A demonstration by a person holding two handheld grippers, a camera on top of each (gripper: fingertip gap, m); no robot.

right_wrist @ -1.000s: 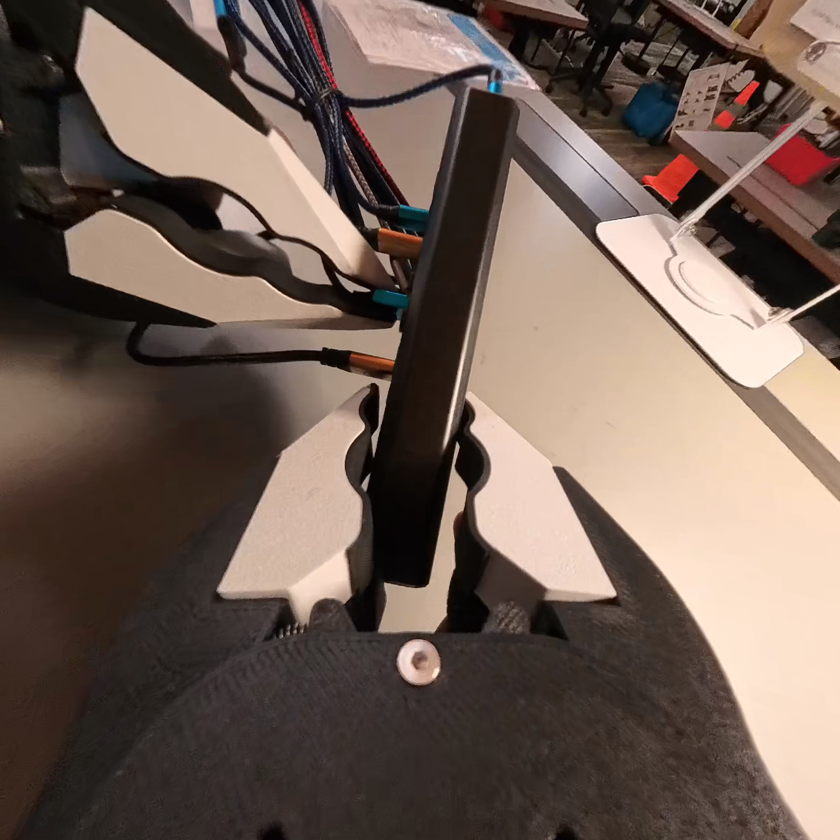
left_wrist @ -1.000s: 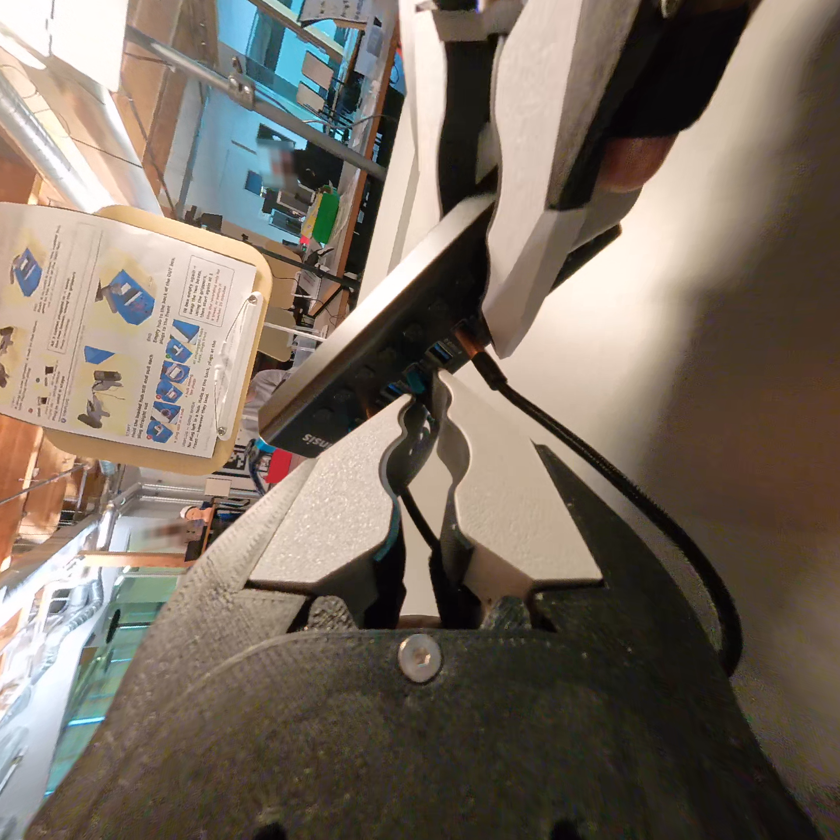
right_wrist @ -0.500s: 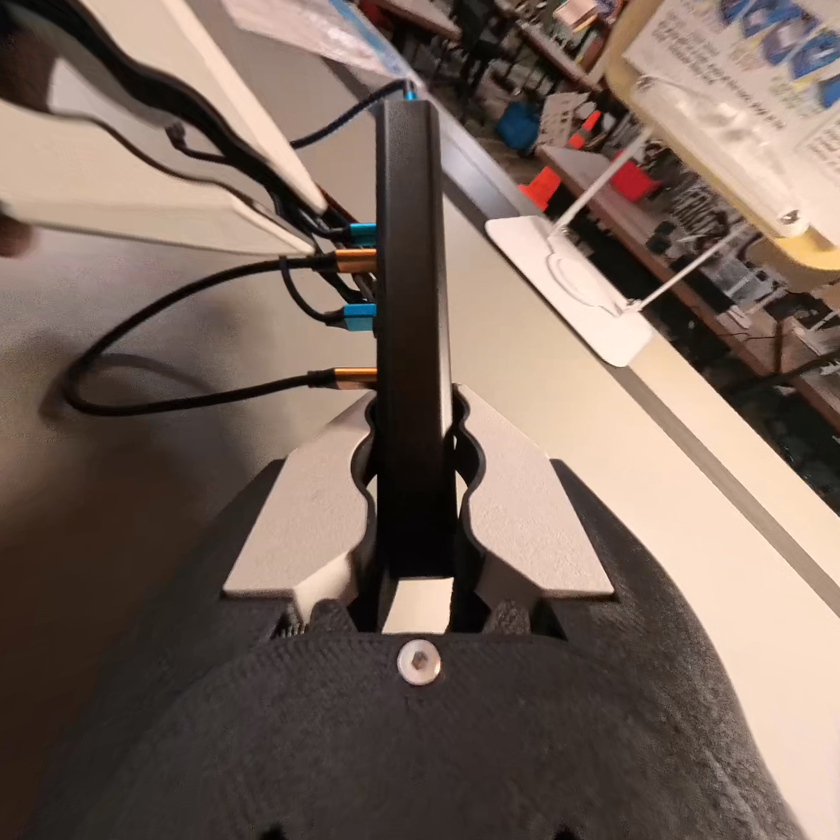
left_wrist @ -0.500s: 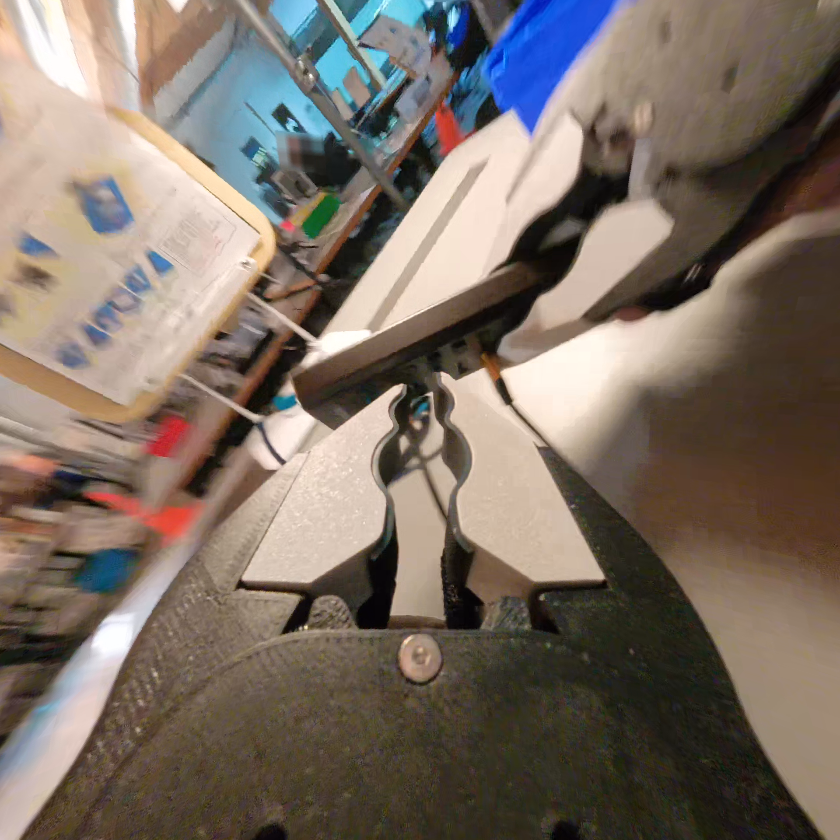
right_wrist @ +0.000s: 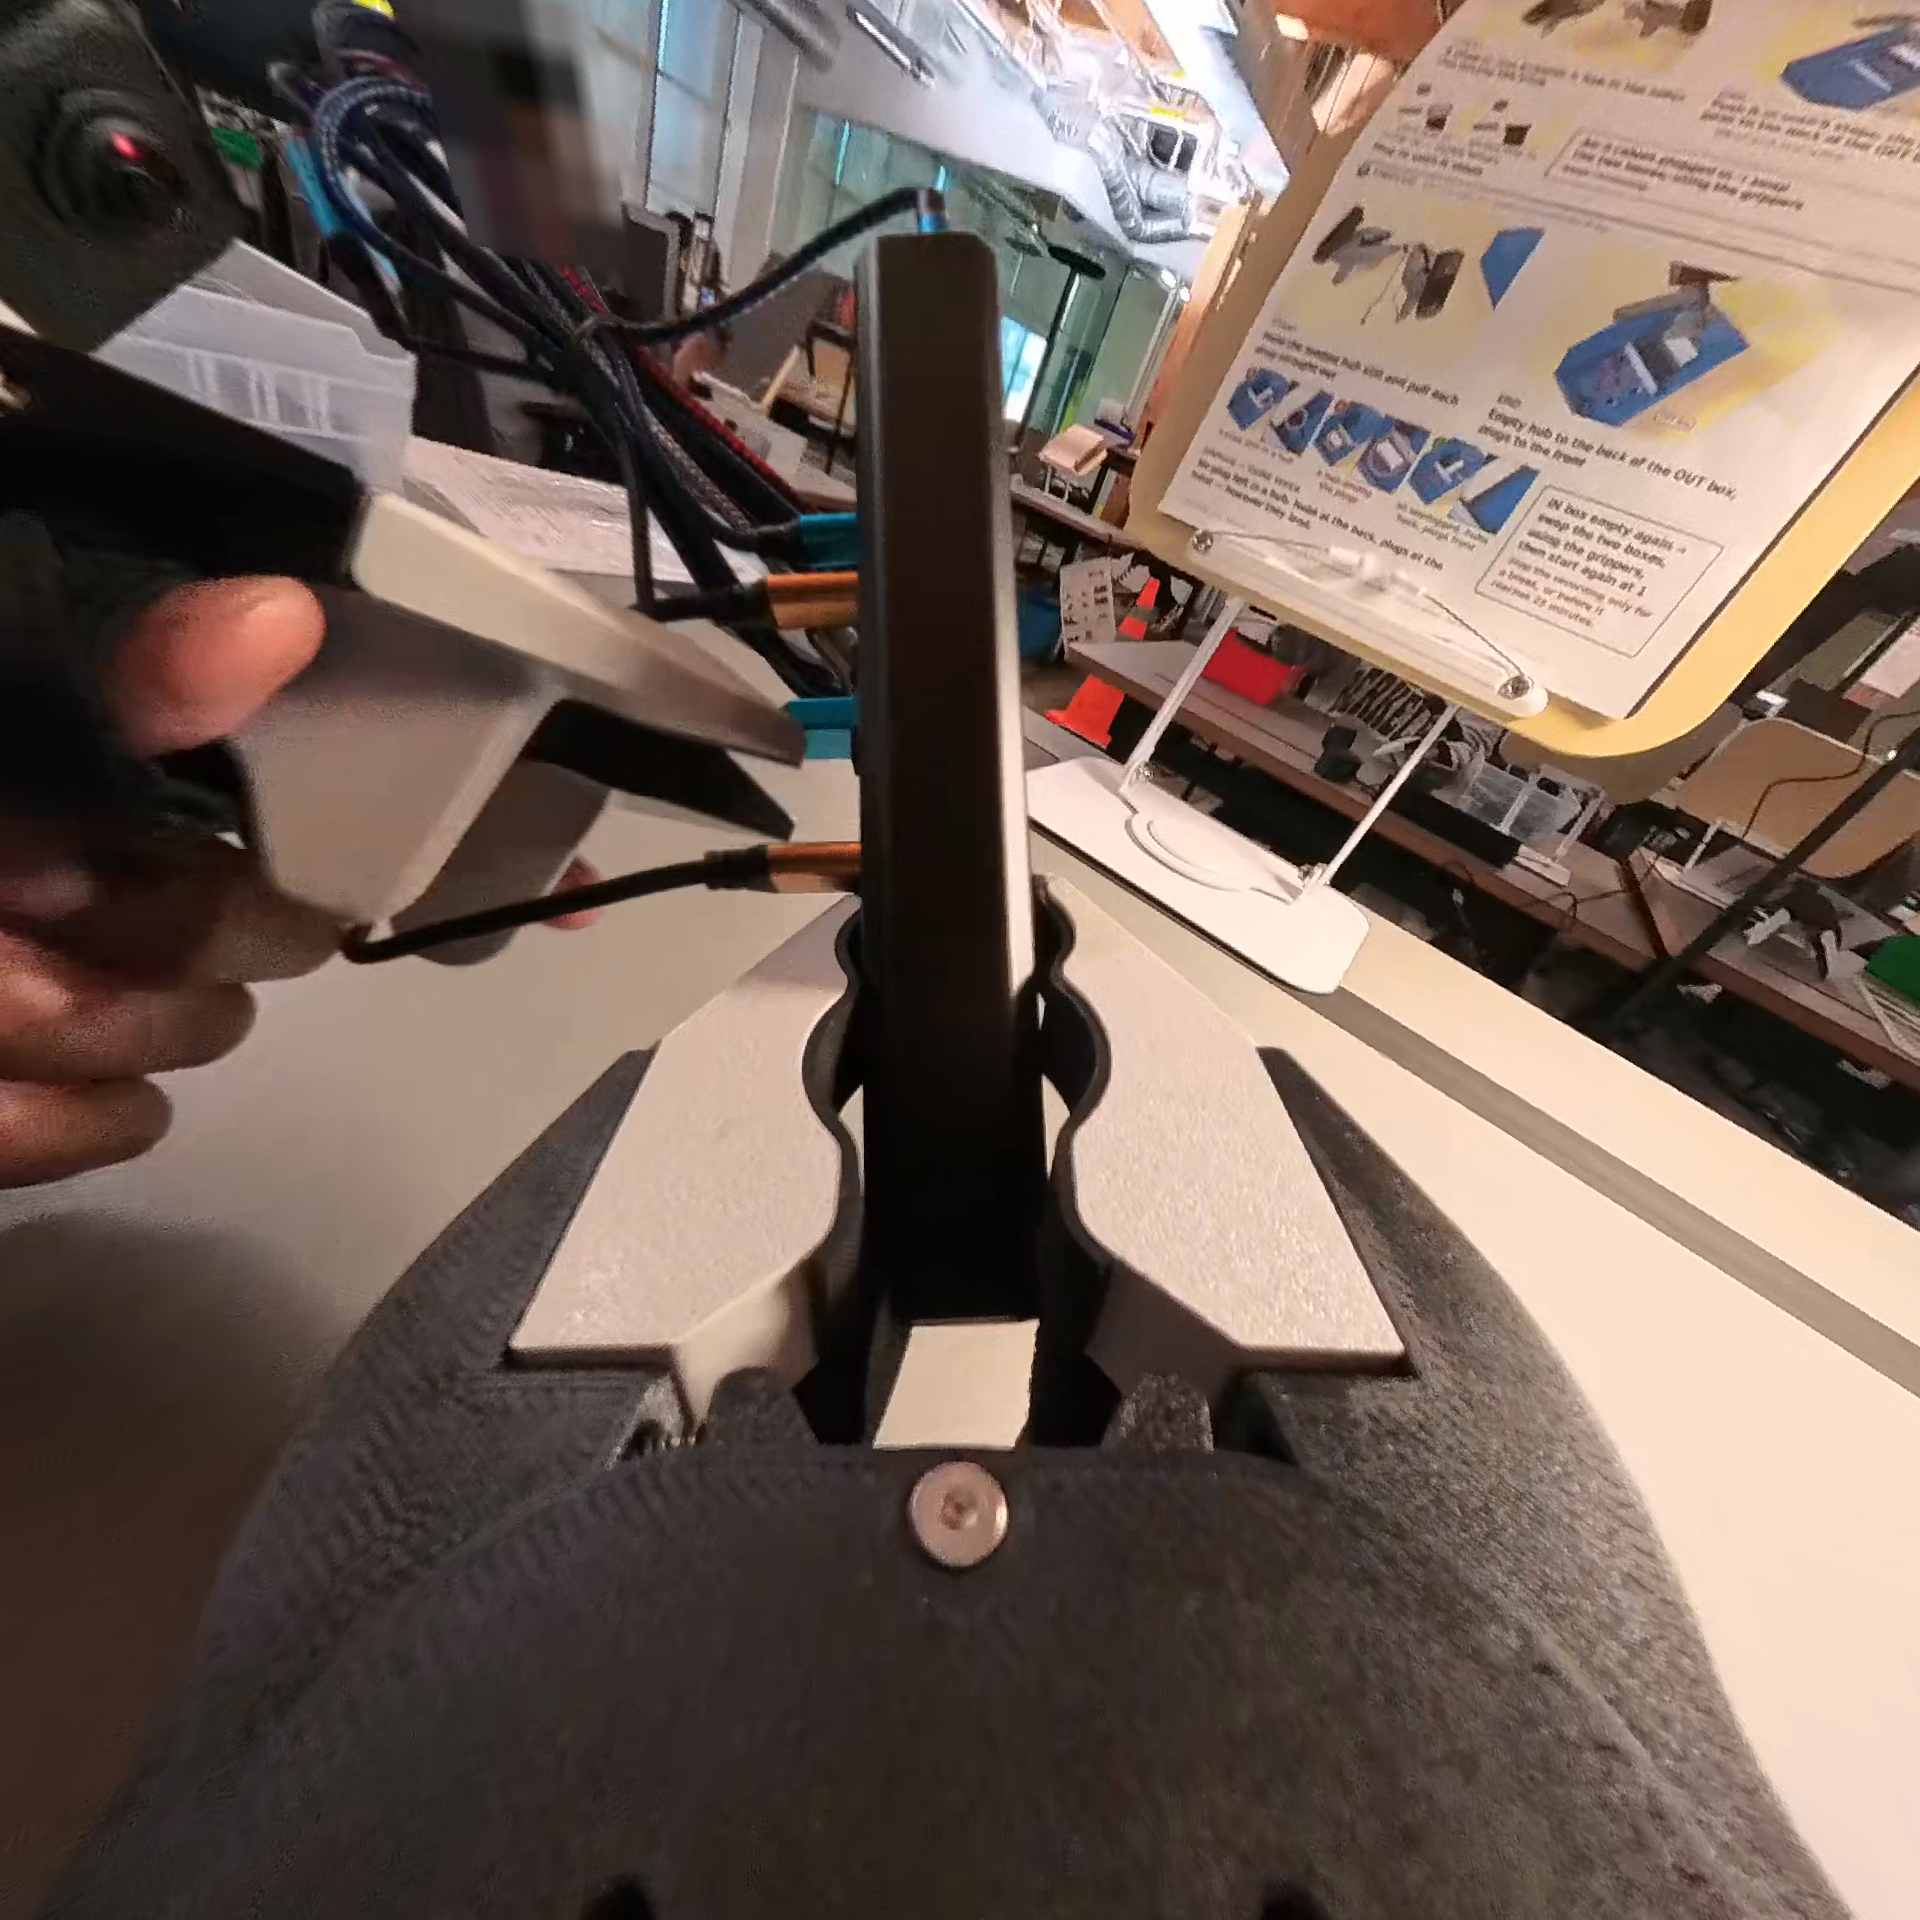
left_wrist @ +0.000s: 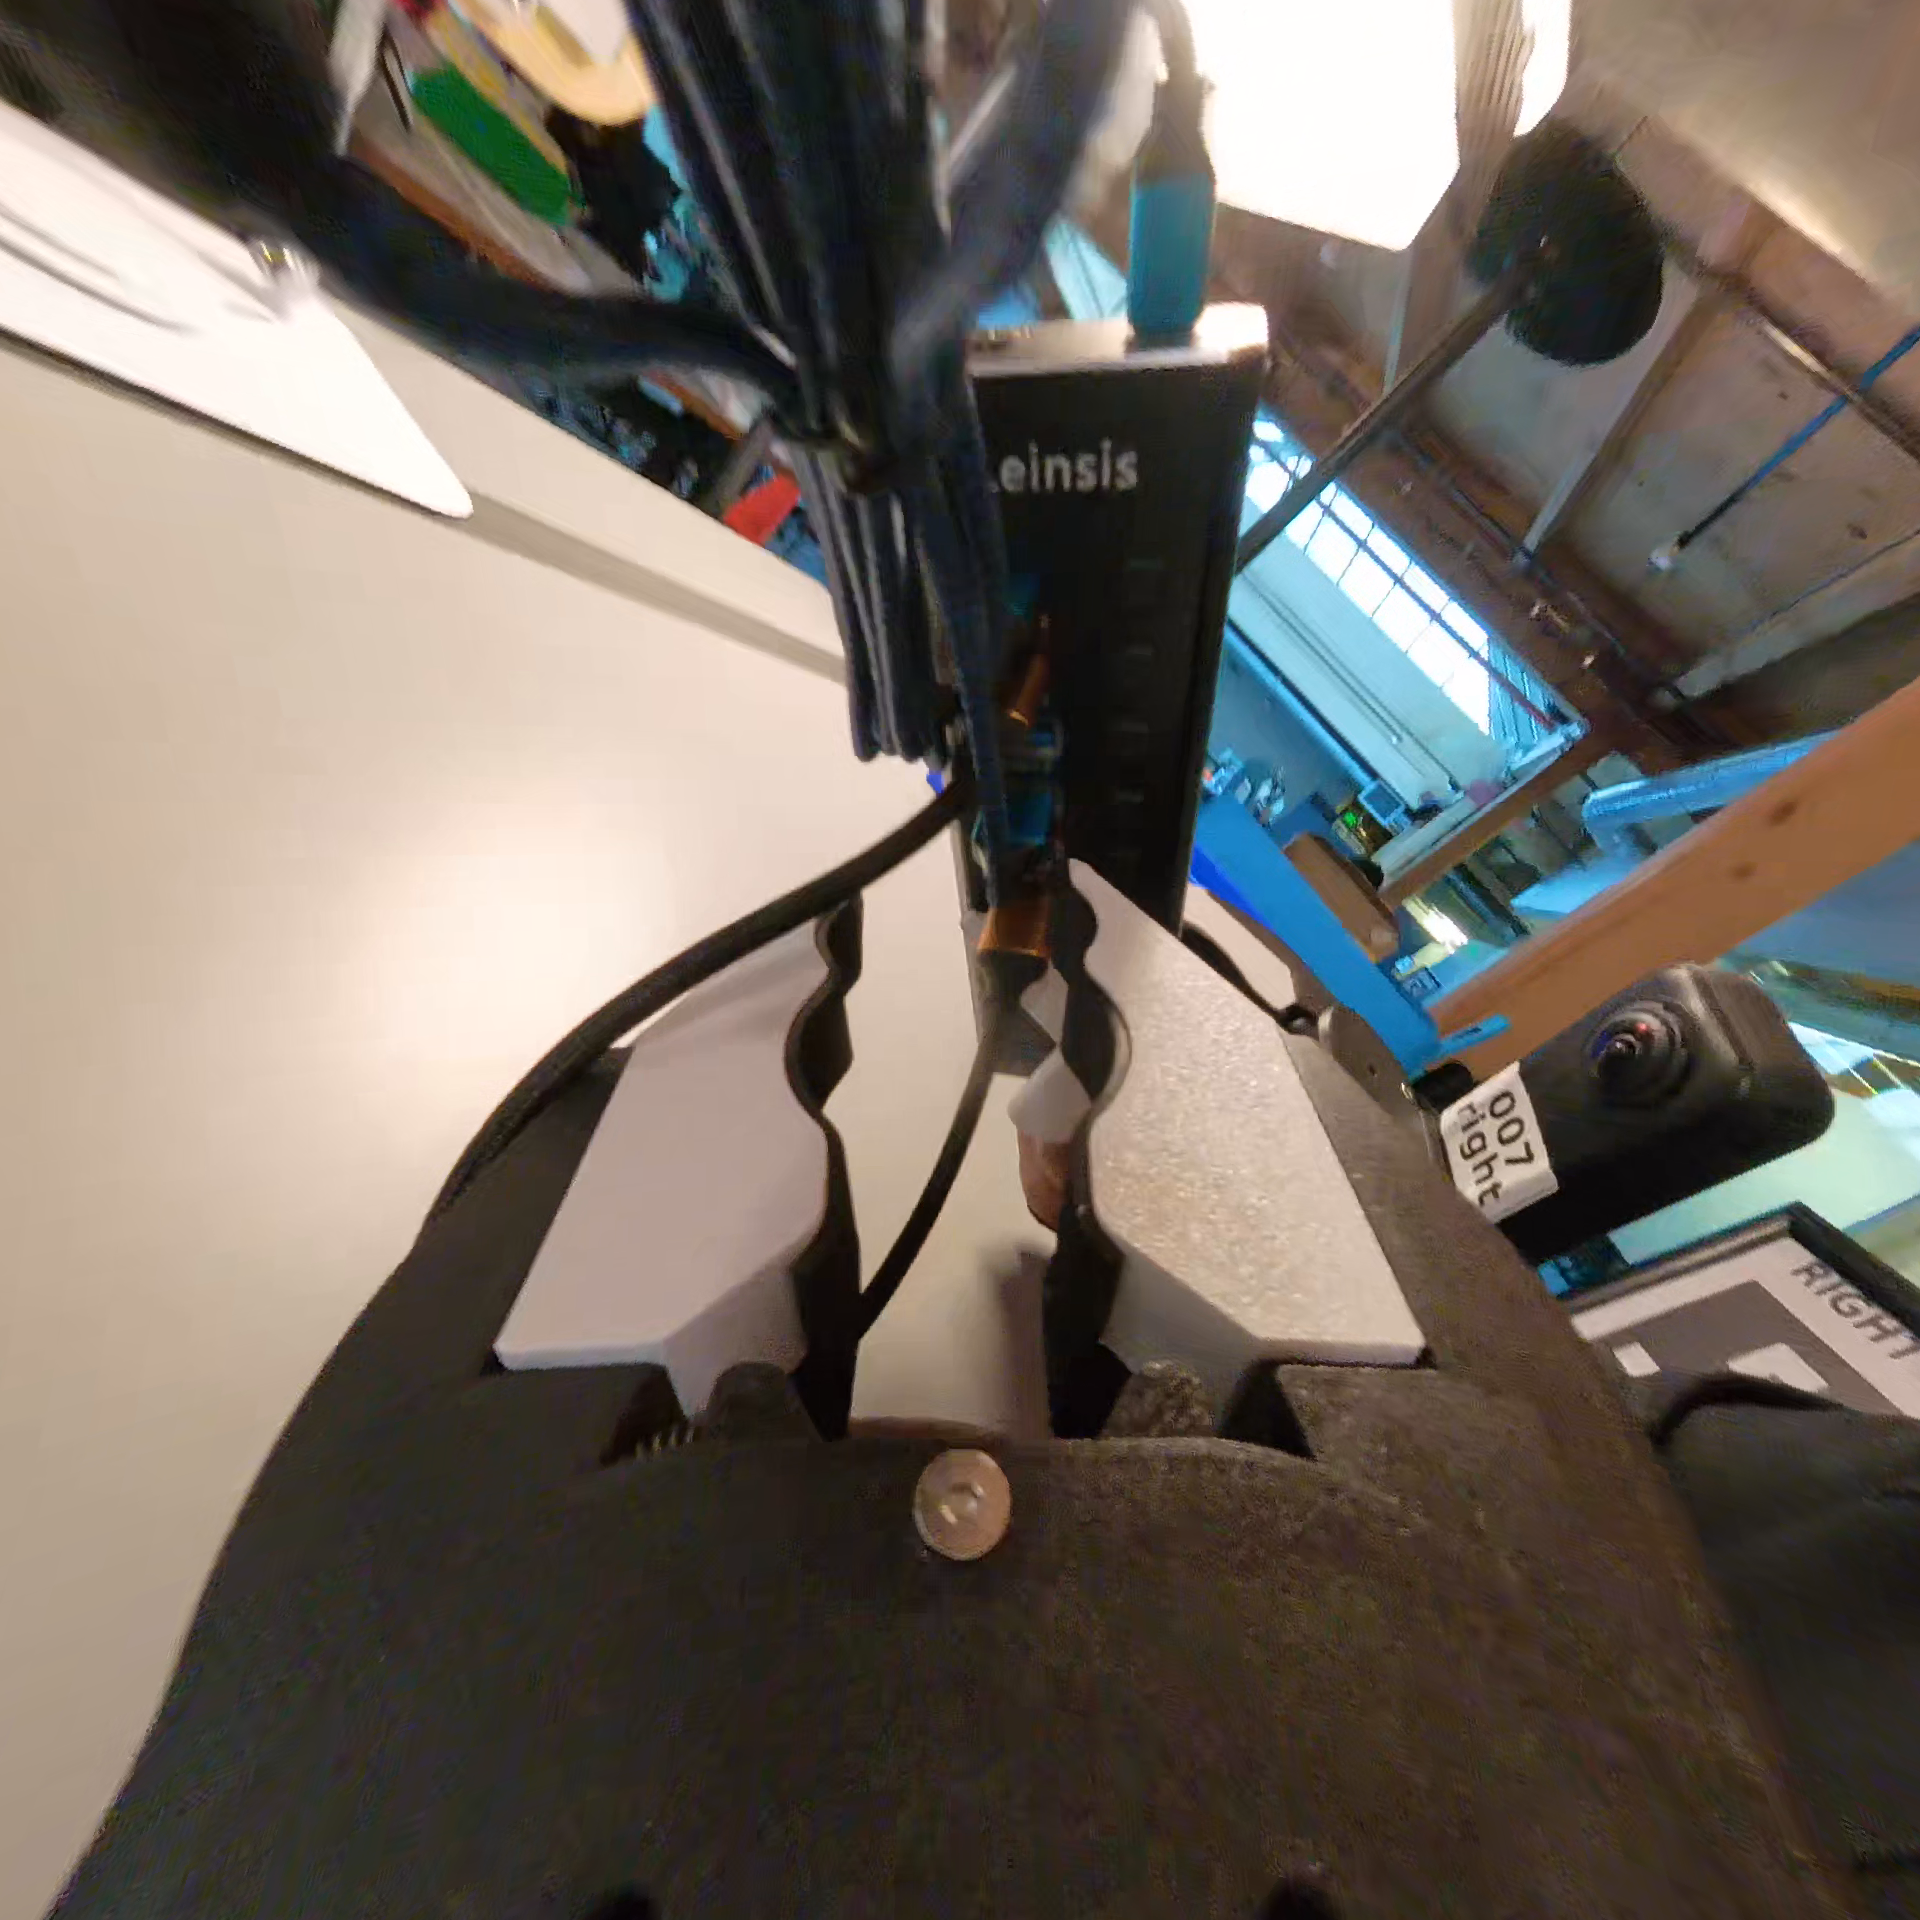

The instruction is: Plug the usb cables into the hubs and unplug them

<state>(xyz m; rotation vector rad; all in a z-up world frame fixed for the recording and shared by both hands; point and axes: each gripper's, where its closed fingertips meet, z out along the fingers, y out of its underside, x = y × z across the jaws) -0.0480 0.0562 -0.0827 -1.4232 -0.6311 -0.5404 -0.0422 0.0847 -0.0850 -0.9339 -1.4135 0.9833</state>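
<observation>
Between the right gripper's (right_wrist: 951,1049) fingers the black hub (right_wrist: 935,623) stands clamped upright above the table (right_wrist: 1558,1403). Beside its port face the left gripper (left_wrist: 961,956) hangs parted around the lowest copper-collared plug (left_wrist: 1013,930). Best to close squarely on that collar, then pull straight out while the hub is braced.

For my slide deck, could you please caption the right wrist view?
Right tongs clamp the upright black USB hub while the open left tongs approach its plugged-in cables.
</observation>
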